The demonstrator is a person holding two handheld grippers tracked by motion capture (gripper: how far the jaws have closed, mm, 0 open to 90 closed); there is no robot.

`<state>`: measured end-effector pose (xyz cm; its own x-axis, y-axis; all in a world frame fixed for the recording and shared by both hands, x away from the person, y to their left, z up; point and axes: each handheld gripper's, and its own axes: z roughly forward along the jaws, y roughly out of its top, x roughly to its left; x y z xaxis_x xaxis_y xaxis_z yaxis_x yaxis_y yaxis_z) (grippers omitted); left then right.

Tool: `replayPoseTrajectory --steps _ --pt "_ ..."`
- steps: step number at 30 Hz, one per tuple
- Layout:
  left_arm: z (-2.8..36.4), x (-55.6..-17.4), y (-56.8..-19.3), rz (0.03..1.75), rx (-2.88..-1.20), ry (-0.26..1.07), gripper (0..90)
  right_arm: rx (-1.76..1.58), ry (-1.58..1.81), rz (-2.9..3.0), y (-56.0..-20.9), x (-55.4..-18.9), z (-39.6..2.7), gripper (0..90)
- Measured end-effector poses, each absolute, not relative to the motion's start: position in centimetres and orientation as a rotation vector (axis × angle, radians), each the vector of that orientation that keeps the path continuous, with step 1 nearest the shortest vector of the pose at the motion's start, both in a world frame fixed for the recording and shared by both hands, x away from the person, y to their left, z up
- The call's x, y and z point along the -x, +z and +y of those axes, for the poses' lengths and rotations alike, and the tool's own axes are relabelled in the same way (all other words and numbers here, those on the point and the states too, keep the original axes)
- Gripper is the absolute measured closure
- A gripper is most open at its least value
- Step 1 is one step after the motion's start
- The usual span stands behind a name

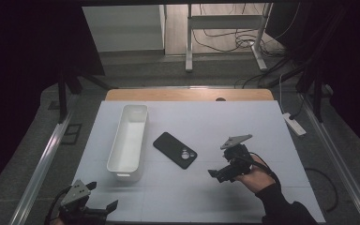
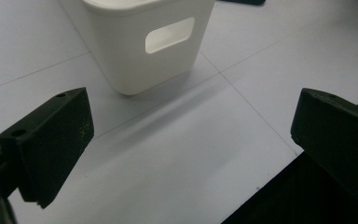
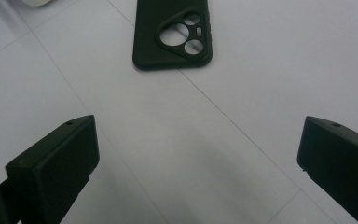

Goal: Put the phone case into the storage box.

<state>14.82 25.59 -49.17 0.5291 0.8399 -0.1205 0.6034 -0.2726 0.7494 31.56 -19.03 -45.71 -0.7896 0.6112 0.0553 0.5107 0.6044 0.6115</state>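
The right tongs (image 1: 221,172) are spread wide, released, gripping nothing and touching nothing; they hover over the table (image 1: 262,126) toward its right edge, near the front. Just ahead of them lies the black rubbery phone case (image 1: 175,150) with a triangular camera cut-out, flat, near the table's centre. The left tongs (image 1: 102,196) are likewise wide open and empty at the front-left corner, facing the long white plastic bin (image 1: 128,140) with its handle slot.
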Motion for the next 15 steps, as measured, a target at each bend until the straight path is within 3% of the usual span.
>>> replayPoseTrajectory --steps 15 --pt "25.6 -14.8 -49.2 1.169 -1.995 0.385 0.0 -0.901 0.933 2.68 -45.8 -32.7 -17.1 0.0"
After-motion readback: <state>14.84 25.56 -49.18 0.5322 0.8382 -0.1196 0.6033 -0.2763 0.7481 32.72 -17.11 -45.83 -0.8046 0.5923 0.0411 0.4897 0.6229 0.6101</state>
